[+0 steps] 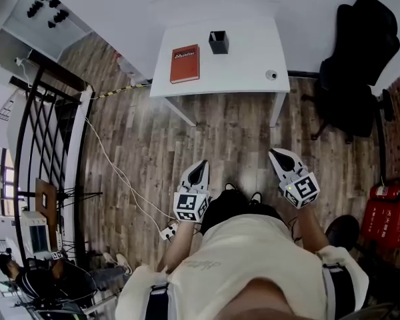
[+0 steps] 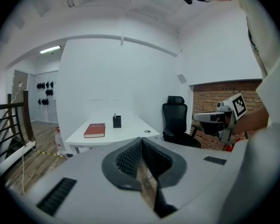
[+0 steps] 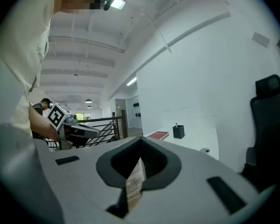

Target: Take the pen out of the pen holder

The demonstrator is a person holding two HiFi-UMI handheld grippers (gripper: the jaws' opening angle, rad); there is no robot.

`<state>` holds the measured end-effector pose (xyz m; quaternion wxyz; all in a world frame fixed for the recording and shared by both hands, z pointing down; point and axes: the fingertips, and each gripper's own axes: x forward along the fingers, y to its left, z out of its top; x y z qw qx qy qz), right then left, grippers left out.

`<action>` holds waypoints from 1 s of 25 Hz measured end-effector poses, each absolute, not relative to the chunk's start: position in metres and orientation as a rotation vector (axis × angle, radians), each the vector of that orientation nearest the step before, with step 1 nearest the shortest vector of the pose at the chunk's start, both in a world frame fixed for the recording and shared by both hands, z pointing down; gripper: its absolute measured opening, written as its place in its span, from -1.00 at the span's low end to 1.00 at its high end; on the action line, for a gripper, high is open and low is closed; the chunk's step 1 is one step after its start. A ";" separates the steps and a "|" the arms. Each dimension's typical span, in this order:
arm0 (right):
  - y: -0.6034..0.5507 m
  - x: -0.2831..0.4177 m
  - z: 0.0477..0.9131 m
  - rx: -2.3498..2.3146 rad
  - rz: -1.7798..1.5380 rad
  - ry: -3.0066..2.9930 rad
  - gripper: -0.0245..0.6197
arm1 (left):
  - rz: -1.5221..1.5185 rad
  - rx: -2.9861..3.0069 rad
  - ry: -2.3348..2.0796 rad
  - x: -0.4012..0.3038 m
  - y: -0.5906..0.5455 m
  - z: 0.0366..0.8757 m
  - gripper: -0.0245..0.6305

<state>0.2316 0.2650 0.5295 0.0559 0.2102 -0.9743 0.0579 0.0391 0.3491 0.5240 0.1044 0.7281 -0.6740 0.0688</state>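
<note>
A black pen holder stands at the far side of a white table, well ahead of me. The pen shows only as a small tip above the holder. It is small and distant in the right gripper view too. My left gripper and right gripper hang over the wooden floor in front of my body, far short of the table. Both are shut, with nothing held. Each points roughly level toward the table.
A red book lies left of the holder, and a small round object sits near the table's right front corner. A black office chair stands right of the table. A black railing is on the left, a white cable crosses the floor, and red extinguishers stand at right.
</note>
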 end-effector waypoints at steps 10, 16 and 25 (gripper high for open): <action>0.225 0.192 0.527 0.605 0.142 -2.935 -0.90 | 0.152 2.118 -2.005 -0.005 0.303 0.527 -0.87; 0.197 0.169 0.502 0.639 0.079 -2.933 -0.90 | 0.098 2.179 -1.959 -0.022 0.266 0.519 -0.87; 0.185 0.144 0.493 0.731 0.048 -2.893 -0.90 | 0.039 2.259 -1.893 -0.048 0.242 0.518 -0.87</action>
